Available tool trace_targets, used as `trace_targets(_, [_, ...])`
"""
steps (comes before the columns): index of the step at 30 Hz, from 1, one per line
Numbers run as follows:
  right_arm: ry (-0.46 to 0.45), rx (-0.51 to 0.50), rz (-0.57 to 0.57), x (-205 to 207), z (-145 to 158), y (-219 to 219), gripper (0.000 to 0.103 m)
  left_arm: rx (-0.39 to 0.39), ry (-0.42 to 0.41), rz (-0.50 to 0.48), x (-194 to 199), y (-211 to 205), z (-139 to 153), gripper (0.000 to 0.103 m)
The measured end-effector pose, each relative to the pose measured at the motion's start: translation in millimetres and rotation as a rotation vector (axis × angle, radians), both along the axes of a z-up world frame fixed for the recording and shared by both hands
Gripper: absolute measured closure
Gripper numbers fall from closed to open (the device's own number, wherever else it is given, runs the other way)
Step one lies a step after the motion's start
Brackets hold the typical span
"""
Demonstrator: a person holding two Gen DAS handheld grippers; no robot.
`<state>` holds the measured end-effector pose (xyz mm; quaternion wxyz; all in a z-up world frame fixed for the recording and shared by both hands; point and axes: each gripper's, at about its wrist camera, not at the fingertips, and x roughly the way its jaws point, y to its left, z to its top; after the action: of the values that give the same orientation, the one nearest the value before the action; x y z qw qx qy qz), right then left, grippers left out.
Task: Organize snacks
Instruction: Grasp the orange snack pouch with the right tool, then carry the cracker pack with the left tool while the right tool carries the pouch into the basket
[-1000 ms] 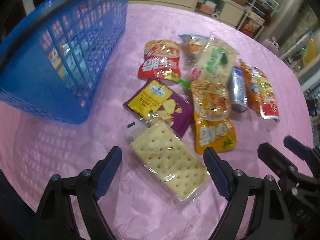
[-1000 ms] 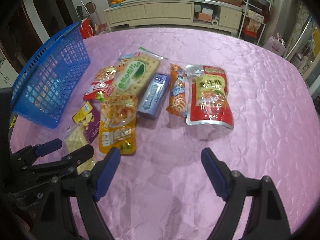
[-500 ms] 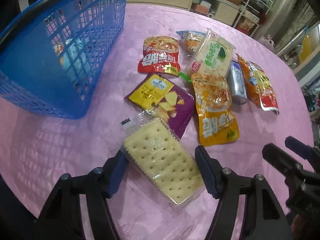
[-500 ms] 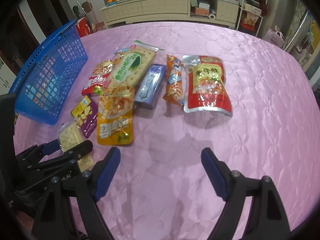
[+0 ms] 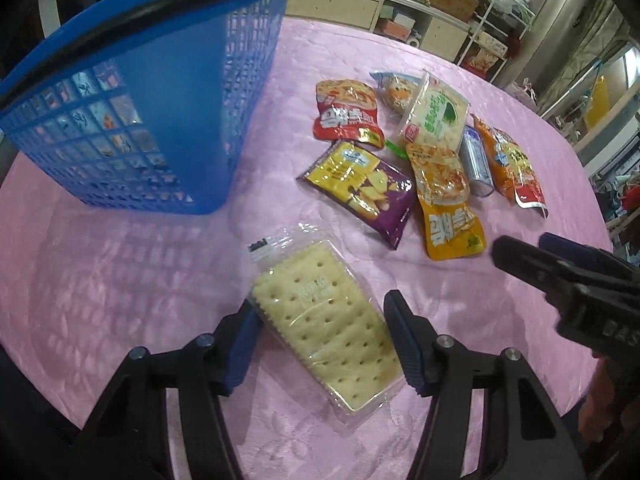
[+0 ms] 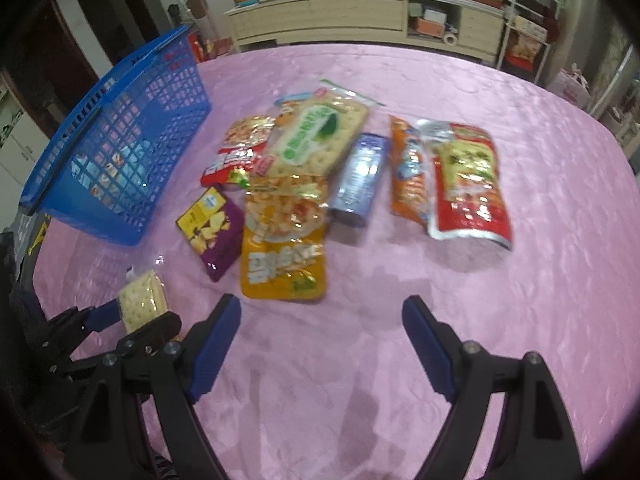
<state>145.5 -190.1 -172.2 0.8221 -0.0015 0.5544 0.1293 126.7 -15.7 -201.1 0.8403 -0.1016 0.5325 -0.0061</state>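
One blue basket (image 5: 132, 92), two cracker packs (image 5: 326, 326) (image 6: 316, 136), and seven other snack packets (image 6: 284, 240) on the bench.

The left wrist view looks forward and down along the left claw (image 5: 324, 340) from low and close over the near edge of the pink surface (image 5: 100, 300), with the cracker pack (image 5: 324, 332) filling its foreground and the blue basket (image 5: 160, 92) looming at upper left. The right wrist view sits higher and farther back behind the right claw (image 6: 322, 340), facing the same way across the surface (image 6: 520, 320). Both views share the basket (image 6: 132, 140), the cracker pack (image 6: 142, 306), the snack spread and the far cabinet; each catches the other claw at its edge.
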Motion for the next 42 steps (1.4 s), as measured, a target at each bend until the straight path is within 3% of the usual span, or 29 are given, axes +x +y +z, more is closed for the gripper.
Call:
trace_targets(8, [0.04,0.005,0.08,30.7,-19.4,21.5,0.017,0.022,-0.026,-0.006,8.6,-4.0,0.2,0.045])
trace_targets(17, [0.042,-0.078,0.158,48.3,-35.7,43.9,0.019,0.023,-0.014,0.005,16.3,-0.8,-7.1,0.045])
trace_targets(18, [0.031,-0.101,0.173,47.6,-36.7,46.9,0.021,0.023,-0.015,0.004,16.4,-0.9,-7.2,0.045])
trace_targets(20, [-0.004,-0.144,0.212,44.1,-36.4,53.9,0.039,0.023,-0.014,0.0,16.8,-1.1,-7.7,0.045])
trace_targets(22, [-0.014,-0.145,0.237,41.0,-35.7,57.7,0.042,0.025,-0.016,-0.001,14.2,-1.3,-6.9,0.045])
trace_targets(28, [-0.02,-0.102,0.256,29.0,-26.8,55.4,0.084,0.011,-0.026,-0.019,7.2,-2.3,-4.2,0.046])
trace_targets(37, [-0.038,-0.076,0.195,-2.7,-4.0,31.0,0.084,0.002,-0.073,-0.052,-13.5,-4.4,15.8,0.046])
trace_targets(42, [-0.081,-0.081,0.17,-19.2,24.6,23.2,0.084,-0.015,-0.11,-0.078,-23.3,-4.1,37.0,0.046])
